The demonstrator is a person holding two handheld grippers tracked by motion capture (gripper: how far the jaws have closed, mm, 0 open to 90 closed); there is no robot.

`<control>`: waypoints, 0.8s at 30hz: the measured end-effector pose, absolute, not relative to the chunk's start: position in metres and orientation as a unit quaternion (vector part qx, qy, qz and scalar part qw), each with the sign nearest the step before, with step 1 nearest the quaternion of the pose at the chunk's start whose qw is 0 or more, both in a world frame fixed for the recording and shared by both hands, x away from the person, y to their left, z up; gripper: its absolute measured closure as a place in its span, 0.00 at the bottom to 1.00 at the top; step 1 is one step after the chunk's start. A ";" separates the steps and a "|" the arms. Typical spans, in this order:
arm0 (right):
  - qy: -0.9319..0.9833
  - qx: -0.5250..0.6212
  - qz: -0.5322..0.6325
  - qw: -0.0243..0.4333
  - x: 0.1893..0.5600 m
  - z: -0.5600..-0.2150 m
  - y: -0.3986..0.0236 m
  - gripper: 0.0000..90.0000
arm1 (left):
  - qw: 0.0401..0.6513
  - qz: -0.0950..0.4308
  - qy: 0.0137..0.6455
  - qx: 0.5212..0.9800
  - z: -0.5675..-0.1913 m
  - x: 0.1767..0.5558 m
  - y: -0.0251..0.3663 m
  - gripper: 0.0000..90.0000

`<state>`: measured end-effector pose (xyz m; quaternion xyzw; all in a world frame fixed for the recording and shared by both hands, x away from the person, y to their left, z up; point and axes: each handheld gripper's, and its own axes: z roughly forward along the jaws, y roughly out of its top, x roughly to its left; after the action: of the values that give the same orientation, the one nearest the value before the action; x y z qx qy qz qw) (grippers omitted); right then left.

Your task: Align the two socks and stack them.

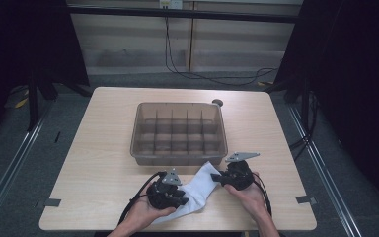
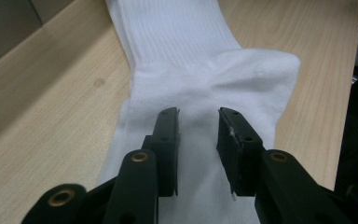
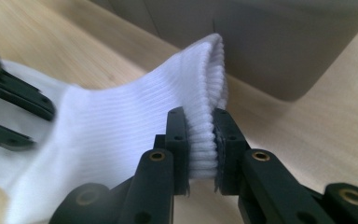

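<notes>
Sock [image 3: 135, 121] cuff pinched by right gripper [image 3: 200, 140]; left gripper [image 2: 198, 135] astride

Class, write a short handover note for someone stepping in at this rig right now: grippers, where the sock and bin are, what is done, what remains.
Right gripper: shut on the ribbed cuff of the white sock, lifting that end slightly.
Left gripper: jaws apart, pressed down over the foot part of the sock, near the heel; not pinching it.
The sock lies on the table in front of the divided bin, whose compartments look empty.
Done: cuff gripped.
Left: probably fold or roll the sock, then place it in a compartment.
</notes>
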<state>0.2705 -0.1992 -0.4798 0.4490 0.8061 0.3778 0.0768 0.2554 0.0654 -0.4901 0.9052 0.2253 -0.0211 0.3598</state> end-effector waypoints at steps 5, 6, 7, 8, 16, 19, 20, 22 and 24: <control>0.800 0.436 0.402 0.092 0.267 -0.457 -0.203 0.89 | 0.361 -0.025 0.227 0.904 -0.490 0.255 0.064 0.74; 0.800 0.436 0.403 0.092 0.266 -0.455 -0.203 0.89 | 0.360 -0.026 0.228 0.905 -0.490 0.255 0.063 0.74; 0.801 0.435 0.401 0.093 0.266 -0.453 -0.202 0.89 | 0.357 -0.029 0.228 0.905 -0.489 0.255 0.063 0.74; 0.803 0.432 0.399 0.093 0.266 -0.452 -0.200 0.89 | 0.355 -0.032 0.229 0.906 -0.489 0.255 0.063 0.74; 0.803 0.423 0.408 0.094 0.260 -0.447 -0.197 0.89 | 0.373 -0.042 0.230 0.898 -0.480 0.254 0.061 0.72; 0.805 0.418 0.410 0.096 0.258 -0.443 -0.196 0.89 | 0.384 -0.050 0.228 0.893 -0.478 0.257 0.053 0.72; 0.805 0.416 0.412 0.097 0.258 -0.442 -0.195 0.89 | 0.379 -0.046 0.228 0.896 -0.480 0.259 0.050 0.72; 0.806 0.412 0.413 0.097 0.256 -0.439 -0.193 0.89 | 0.374 -0.045 0.240 0.895 -0.489 0.263 0.042 0.73; 0.808 0.406 0.416 0.097 0.255 -0.437 -0.190 0.89 | 0.376 -0.032 0.244 0.894 -0.492 0.265 0.038 0.74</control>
<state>0.2546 -0.1903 -0.4371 0.4057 0.8079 0.4163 0.0972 0.2648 0.0382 -0.4921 0.8936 0.2435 -0.0317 0.3758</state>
